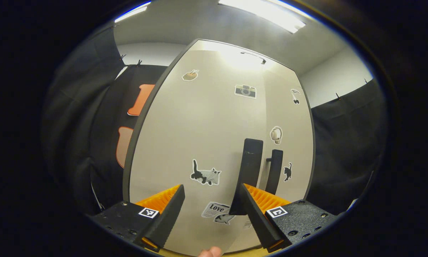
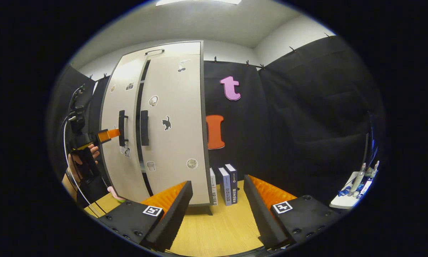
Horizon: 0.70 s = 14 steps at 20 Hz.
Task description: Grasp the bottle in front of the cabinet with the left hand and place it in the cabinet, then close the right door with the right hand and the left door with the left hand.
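jaws on the left gripper (image 1: 210, 205) stand open with nothing between them, right up against the left door (image 1: 207, 135), and the door's dark handle (image 1: 251, 167) sits just beyond the right-hand finger. the right gripper view shows that same gripper from farther off, a hand (image 2: 79, 161) holding it with its tip near the handle. jaws on the right gripper (image 2: 217, 200) are open too, empty, hanging back over the wooden desk (image 2: 217, 225) and well apart from the cabinet (image 2: 157, 121).

beyond them the right door (image 2: 174, 121) looks shut flush, its own handle (image 2: 144, 127) beside the other one. a thin dark gap runs between the doors, so my guess is the left door is nearly home but not pressed fully. the bottle is most likely inside already; no bottle stands on the desk before the cabinet. past the cabinet's corner a few books (image 2: 225, 185) stand upright on the desk.

risk from here: a finger could snag behind the handle as the door swings in, or a push too near the hinge side could leave the gap. a hard shove might rock the cabinet or bounce the door back out.

hard to tell: the cabinet's inside is hidden by the doors, and the small things on the white ledge at far right are too small to name.
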Each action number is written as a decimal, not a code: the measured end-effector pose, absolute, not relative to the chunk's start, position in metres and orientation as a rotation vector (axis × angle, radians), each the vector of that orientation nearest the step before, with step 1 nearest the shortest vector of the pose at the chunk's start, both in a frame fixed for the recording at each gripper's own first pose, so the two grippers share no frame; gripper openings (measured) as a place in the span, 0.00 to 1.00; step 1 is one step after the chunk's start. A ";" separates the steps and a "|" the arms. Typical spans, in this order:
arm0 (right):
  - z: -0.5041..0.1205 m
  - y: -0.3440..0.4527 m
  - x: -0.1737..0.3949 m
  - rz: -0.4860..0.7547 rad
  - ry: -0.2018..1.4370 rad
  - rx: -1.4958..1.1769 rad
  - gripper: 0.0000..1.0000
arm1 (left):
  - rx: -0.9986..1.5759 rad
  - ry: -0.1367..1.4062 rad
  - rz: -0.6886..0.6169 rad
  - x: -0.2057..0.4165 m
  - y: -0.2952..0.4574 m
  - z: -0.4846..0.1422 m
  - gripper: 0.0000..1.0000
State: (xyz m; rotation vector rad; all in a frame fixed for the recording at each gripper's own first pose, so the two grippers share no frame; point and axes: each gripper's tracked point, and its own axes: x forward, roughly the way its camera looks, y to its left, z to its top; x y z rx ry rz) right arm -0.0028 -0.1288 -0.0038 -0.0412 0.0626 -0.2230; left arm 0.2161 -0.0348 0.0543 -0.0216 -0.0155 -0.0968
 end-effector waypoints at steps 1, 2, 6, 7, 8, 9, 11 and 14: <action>-0.004 -0.129 -0.004 -0.225 0.065 -0.040 0.89 | -0.023 -0.014 -0.093 0.220 -0.036 0.053 0.94; -0.005 -0.129 -0.004 -0.228 0.067 -0.039 0.89 | -0.026 -0.012 -0.090 0.223 -0.036 0.052 0.94; -0.005 -0.132 -0.010 -0.242 0.070 -0.048 0.89 | -0.042 -0.010 -0.081 0.232 -0.037 0.048 0.94; -0.005 -0.133 -0.011 -0.242 0.070 -0.048 0.89 | -0.046 -0.009 -0.080 0.233 -0.037 0.047 0.94; -0.005 -0.132 -0.010 -0.239 0.071 -0.046 0.89 | -0.048 -0.008 -0.079 0.234 -0.037 0.047 0.94; -0.003 -0.131 -0.010 -0.237 0.071 -0.044 0.89 | -0.046 -0.007 -0.081 0.235 -0.037 0.046 0.94; -0.002 -0.128 -0.009 -0.228 0.070 -0.043 0.89 | -0.039 0.006 -0.099 0.232 -0.041 0.045 0.92; -0.002 -0.120 -0.007 -0.212 0.069 -0.051 0.89 | -0.045 -0.014 -0.133 0.211 -0.043 0.054 0.94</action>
